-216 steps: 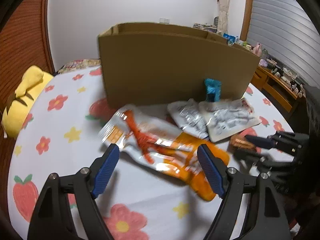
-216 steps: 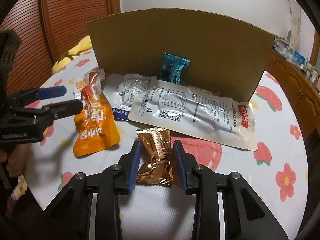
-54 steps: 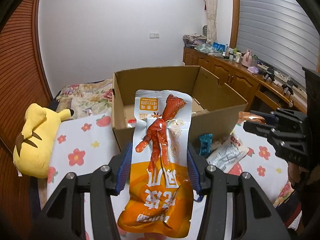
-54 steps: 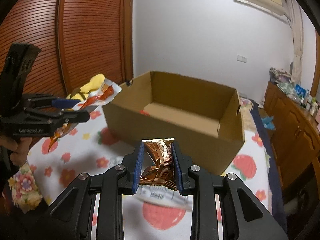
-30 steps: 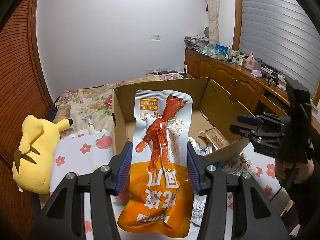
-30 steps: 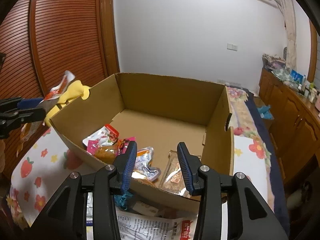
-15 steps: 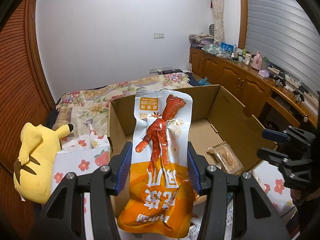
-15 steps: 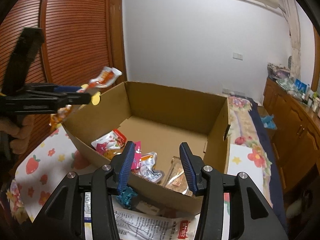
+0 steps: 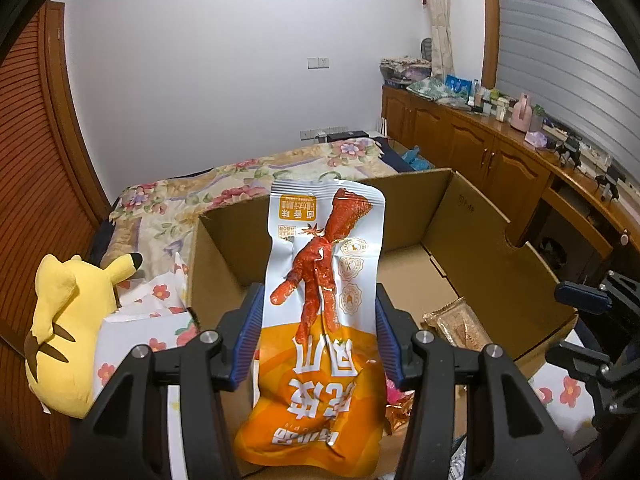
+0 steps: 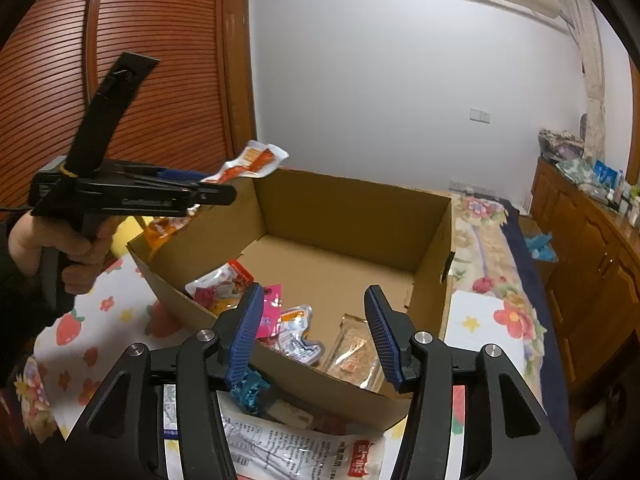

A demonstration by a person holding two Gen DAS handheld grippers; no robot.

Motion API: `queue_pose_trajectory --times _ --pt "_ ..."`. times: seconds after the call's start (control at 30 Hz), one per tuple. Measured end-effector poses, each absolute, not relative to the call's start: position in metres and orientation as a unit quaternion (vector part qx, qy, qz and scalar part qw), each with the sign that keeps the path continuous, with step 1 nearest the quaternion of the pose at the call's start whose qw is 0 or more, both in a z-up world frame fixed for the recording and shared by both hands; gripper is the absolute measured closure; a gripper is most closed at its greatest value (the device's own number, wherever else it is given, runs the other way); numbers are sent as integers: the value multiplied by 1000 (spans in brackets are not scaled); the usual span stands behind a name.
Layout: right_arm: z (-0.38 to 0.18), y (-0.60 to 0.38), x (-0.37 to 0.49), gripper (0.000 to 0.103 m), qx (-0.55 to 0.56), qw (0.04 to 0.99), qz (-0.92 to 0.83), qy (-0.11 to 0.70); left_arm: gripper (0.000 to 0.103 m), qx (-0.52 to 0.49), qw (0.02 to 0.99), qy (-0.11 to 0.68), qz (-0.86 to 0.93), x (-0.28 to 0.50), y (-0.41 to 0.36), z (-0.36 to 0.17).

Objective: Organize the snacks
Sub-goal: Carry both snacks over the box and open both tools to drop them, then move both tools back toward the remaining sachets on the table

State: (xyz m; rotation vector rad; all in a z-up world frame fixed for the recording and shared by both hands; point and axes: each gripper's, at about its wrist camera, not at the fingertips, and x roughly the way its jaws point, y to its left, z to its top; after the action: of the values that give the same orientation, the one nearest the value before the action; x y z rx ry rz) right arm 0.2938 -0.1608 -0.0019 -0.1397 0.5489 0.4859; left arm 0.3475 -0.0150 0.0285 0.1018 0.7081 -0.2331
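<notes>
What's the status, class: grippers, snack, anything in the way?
Left gripper shut on orange snack pouch, above cardboard box. Right gripper open, empty, jaws just opening. Nothing blocking the drop.

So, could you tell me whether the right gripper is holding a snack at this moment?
No, the right gripper stands open with nothing between its blue pads, looking down into the cardboard box.

Orange chicken-foot pouch (image 9: 320, 320) upright, above cardboard box (image 9: 472, 216)
</notes>
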Motion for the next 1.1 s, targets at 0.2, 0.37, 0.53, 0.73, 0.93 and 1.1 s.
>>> queue_pose_trajectory --times 0.2,0.37,0.53,0.73,0.93,1.1 --pt "-3 -160 293 42 -71 932 236 265 51 59 924 360 -112 355 -24 18" --pt "-4 -161 293 38 -63 933 234 265 50 66 921 368 -113 355 -28 13" --pt "-7 -161 292 35 -59 933 233 268 46 63 919 371 -115 352 -29 11" --pt "-8 -160 290 33 -61 932 228 273 45 63 921 366 -116 343 -27 13" --pt "-4 -158 278 31 -63 934 224 272 44 58 924 355 -128 318 -24 20" --pt "1 -154 261 29 -68 935 222 269 39 59 929 338 -140 288 -21 31"
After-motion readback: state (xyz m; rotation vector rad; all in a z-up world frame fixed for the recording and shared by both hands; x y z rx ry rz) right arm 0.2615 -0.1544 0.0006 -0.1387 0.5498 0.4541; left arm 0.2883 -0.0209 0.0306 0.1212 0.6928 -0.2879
